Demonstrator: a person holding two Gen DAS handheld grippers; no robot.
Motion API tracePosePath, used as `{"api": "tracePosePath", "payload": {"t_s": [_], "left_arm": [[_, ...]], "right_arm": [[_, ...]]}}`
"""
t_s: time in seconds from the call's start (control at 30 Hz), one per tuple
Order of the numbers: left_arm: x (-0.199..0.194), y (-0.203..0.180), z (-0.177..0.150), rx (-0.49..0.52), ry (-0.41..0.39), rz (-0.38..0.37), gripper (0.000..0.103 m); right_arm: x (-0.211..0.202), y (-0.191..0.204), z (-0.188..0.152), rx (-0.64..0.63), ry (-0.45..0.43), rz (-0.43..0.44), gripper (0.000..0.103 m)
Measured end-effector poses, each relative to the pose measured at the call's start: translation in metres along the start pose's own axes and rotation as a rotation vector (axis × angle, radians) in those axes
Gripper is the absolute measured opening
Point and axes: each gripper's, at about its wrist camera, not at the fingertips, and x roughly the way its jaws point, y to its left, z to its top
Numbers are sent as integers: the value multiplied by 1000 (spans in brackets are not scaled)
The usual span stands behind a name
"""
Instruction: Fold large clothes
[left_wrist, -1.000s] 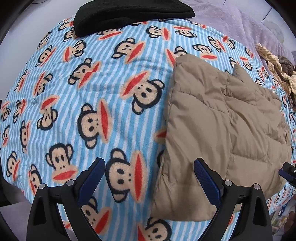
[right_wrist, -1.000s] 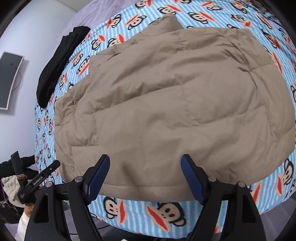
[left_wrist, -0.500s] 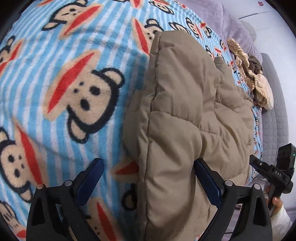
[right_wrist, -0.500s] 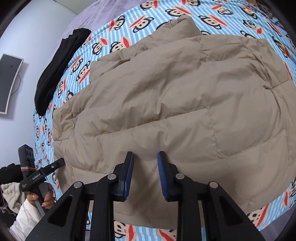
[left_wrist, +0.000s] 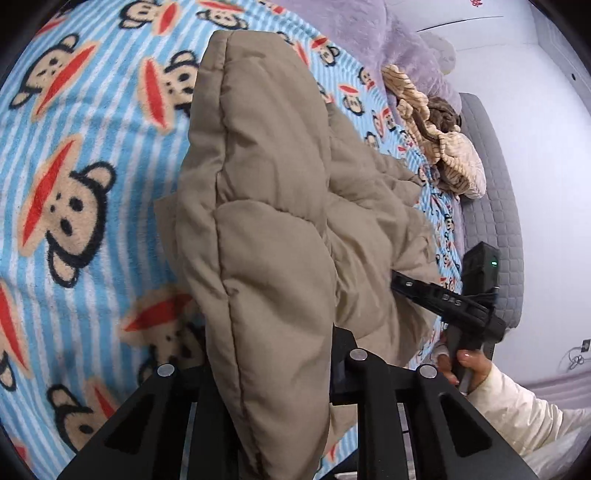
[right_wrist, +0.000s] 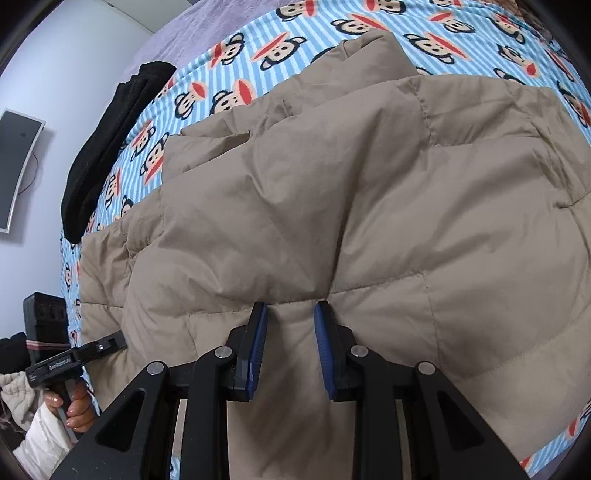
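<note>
Both our grippers have closed in on the tan puffer jacket (right_wrist: 332, 221) since a second ago, when their jaws stood wide apart above it. Our left gripper (left_wrist: 269, 369) now has a thick padded edge of the jacket between its fingers, and its jaws are closing on that fold; the pads themselves are hidden by the fabric. Our right gripper (right_wrist: 290, 347) pinches a ridge of the jacket's near hem between its blue pads (right_wrist: 258, 343), which press into the cloth from both sides. We see the jacket spread across the monkey-print blanket (right_wrist: 240, 85), its left edge bunched up on the blanket in the left wrist view. Beyond it, a folded black garment (right_wrist: 103, 147) lies at the blanket's far left edge, and a beige-and-brown knitted bundle (left_wrist: 436, 136) sits well apart on the right.
</note>
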Motion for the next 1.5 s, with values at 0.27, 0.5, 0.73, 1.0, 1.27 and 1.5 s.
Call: {"api": "tracePosePath", "payload": {"t_s": [0.27, 0.5, 0.73, 1.0, 1.27, 1.5], "left_arm": [[-2, -65, 5, 98, -29, 98, 23], [7, -107, 6, 67, -33, 55, 23], [48, -214, 1, 182, 4, 92, 23], [123, -280, 17, 242, 84, 108, 36], [235, -299, 24, 240, 253, 33, 63], [286, -325, 18, 400, 257, 166, 63]], "right_arm": [[18, -23, 4, 64, 19, 64, 26], [25, -27, 7, 58, 40, 77, 26], [42, -35, 14, 73, 43, 125, 26], [19, -66, 19, 167, 76, 249, 26], [-78, -164, -32, 331, -76, 277, 51], [-135, -190, -97, 353, -156, 293, 80]]}}
